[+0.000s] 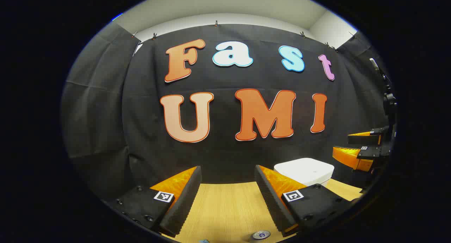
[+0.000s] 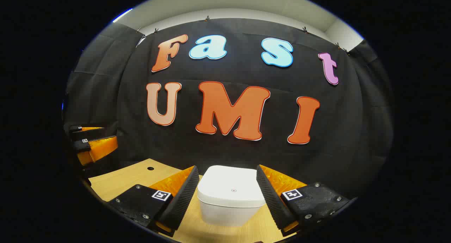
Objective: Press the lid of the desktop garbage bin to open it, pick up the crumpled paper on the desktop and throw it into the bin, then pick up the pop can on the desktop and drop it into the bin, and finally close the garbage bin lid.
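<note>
Right gripper view: the right gripper (image 2: 225, 197) gapes wide and empty before the shut white bin (image 2: 230, 195) on the table (image 2: 127, 177). Left gripper view: the left gripper (image 1: 228, 197) is wide and empty too, one finger (image 1: 278, 197) hiding part of the bin (image 1: 304, 170).

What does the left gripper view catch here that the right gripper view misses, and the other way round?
Left gripper view alone: the top of a pop can at the bottom edge, between the left gripper's open fingers.

Right gripper view alone: a small round hole in the wooden desktop, and the garbage bin straight ahead, framed by the right gripper's open fingers, which stand apart from it.

Both: the white bin with its lid down, the desktop, and the other gripper at the edge.
</note>
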